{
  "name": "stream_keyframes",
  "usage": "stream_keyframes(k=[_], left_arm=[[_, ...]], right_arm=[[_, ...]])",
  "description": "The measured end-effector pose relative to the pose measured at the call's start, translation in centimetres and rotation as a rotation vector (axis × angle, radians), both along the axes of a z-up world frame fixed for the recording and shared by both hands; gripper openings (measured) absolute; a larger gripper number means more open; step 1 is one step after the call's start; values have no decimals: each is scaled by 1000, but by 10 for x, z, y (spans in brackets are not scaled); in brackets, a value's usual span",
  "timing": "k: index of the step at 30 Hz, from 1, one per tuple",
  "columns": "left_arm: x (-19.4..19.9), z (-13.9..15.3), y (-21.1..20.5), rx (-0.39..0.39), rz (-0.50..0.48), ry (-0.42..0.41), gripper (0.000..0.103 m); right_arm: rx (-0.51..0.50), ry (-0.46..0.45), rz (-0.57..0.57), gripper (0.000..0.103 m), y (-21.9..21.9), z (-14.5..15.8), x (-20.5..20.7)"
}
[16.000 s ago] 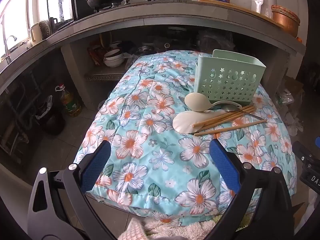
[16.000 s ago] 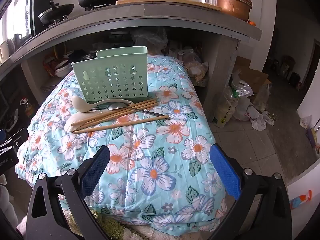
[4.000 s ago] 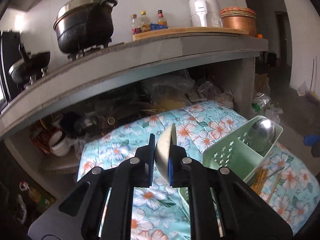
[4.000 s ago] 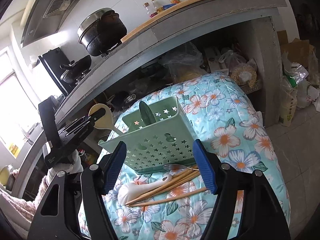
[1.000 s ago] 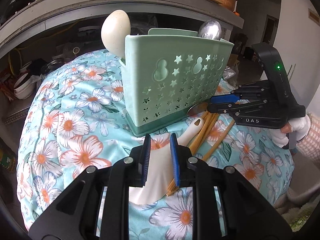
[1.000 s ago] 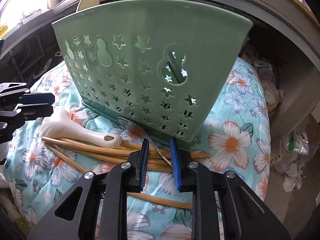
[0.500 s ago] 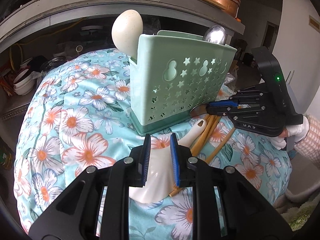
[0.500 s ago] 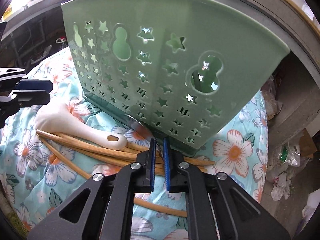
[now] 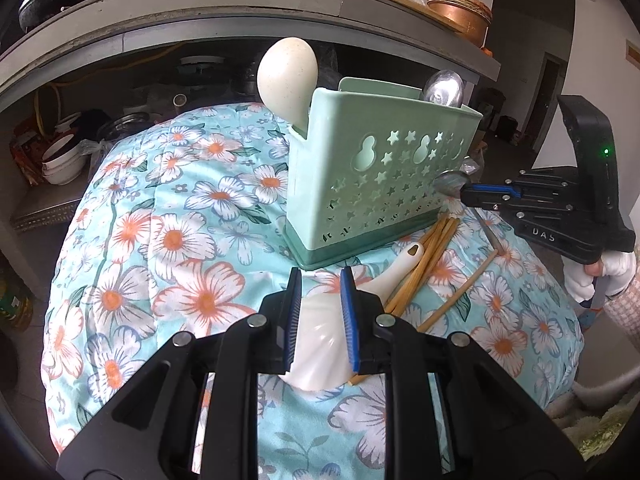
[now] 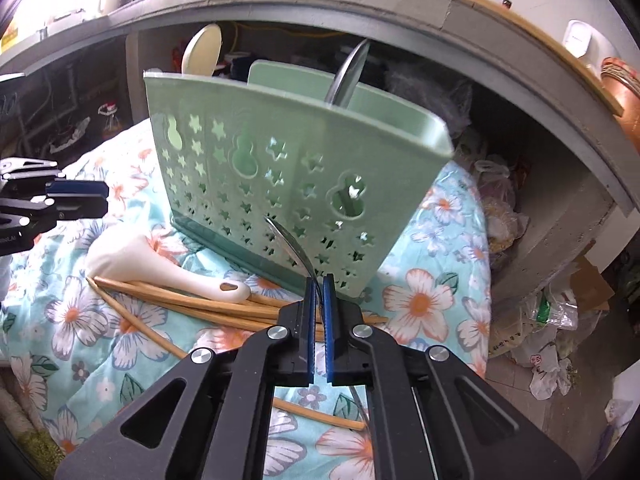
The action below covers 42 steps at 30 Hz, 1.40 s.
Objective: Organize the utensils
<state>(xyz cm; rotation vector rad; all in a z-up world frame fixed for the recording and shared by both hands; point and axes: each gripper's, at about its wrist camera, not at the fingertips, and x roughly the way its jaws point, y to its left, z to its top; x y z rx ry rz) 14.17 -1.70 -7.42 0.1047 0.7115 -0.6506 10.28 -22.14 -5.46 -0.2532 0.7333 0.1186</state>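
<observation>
A mint green utensil holder stands on the floral cloth. A cream ladle and a metal spoon stand in it. My right gripper is shut on a small metal spoon, lifted just off the cloth in front of the holder; this gripper also shows in the left wrist view. My left gripper is open, its pads either side of a white rice paddle lying on the cloth. Several wooden chopsticks lie beside the paddle.
The floral cloth covers a rounded table that drops off on all sides. A grey counter overhangs behind, with bowls and clutter beneath. Plastic bags lie on the floor to the right.
My right gripper closed on the small metal spoon and raised it off the cloth. My left gripper moved in closer over the white paddle, jaws still apart.
</observation>
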Motion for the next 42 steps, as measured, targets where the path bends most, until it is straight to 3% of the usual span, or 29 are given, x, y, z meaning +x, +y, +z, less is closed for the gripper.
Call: stream_keyframes(k=[13, 22, 28, 34, 39, 42], left_arm=[[-22, -2, 17, 106, 9, -7, 19], [-39, -41, 8, 370, -94, -49, 19], [-42, -52, -5, 499, -184, -154, 26], [-53, -58, -17, 640, -264, -349, 39], [-62, -61, -21, 670, -281, -464, 39], [-65, -56, -19, 633, -269, -489, 36]], right_arm=[[33, -167, -53, 2, -11, 59, -38], [118, -230, -65, 2, -15, 82, -52], [198, -230, -109, 2, -20, 96, -71], [302, -185, -170, 2, -26, 90, -85], [369, -130, -211, 3, -27, 73, -80], [391, -105, -221, 3, -25, 65, -77]])
